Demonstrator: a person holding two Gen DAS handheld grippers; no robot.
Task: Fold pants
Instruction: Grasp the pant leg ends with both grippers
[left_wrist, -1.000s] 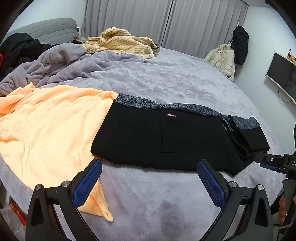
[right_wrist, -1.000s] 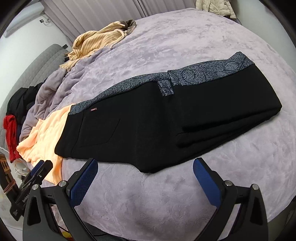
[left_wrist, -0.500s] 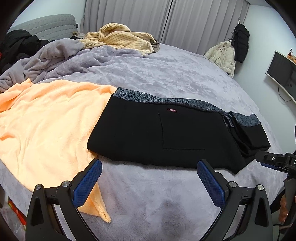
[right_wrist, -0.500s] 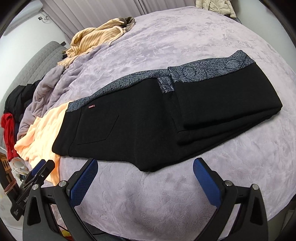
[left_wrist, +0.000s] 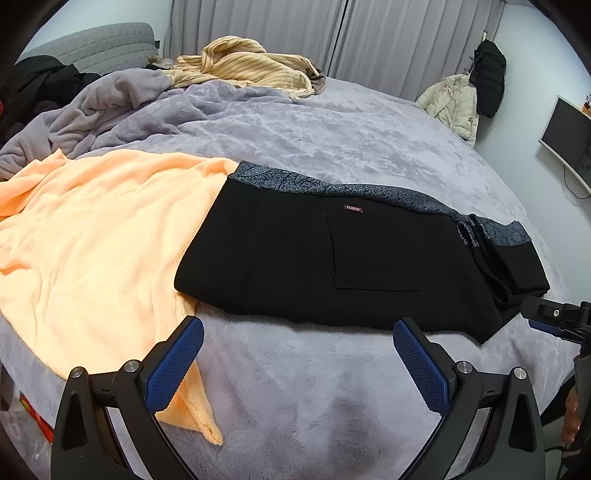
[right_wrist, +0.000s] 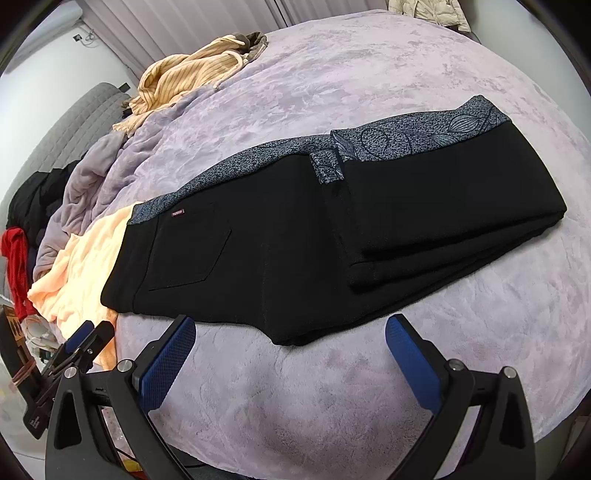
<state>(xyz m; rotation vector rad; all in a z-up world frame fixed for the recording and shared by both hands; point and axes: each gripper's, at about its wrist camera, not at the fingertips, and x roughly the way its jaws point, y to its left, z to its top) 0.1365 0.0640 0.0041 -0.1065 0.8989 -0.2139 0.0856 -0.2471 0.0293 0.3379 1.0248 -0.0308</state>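
On the near half of the grey-lilac bed cover (left_wrist: 332, 147), the black pants (left_wrist: 332, 258) lie flat, lengthwise across both views. Waist end overlaps the peach towel (left_wrist: 92, 240); other end already doubled back on itself, forming a thicker stack (right_wrist: 443, 206).

Left gripper (left_wrist: 295, 354): fingers spread wide, nothing between them, hovering short of the near hem by the waist half. Right gripper (right_wrist: 290, 350): equally wide apart, empty, hanging just off the near edge close to the folded stack. Judged: each tool is stationed at its own end, probably so both can pinch the edge together for the next fold.

Pants: matte, heavy black knit, patterned grey-blue waistband (right_wrist: 406, 140) along the far edge, back pocket (left_wrist: 373, 254) with a small red label (left_wrist: 352, 209). Fabric lies smooth; near edge slightly wavy.

Striped yellow sweater (left_wrist: 243, 66) well apart, near the headboard.
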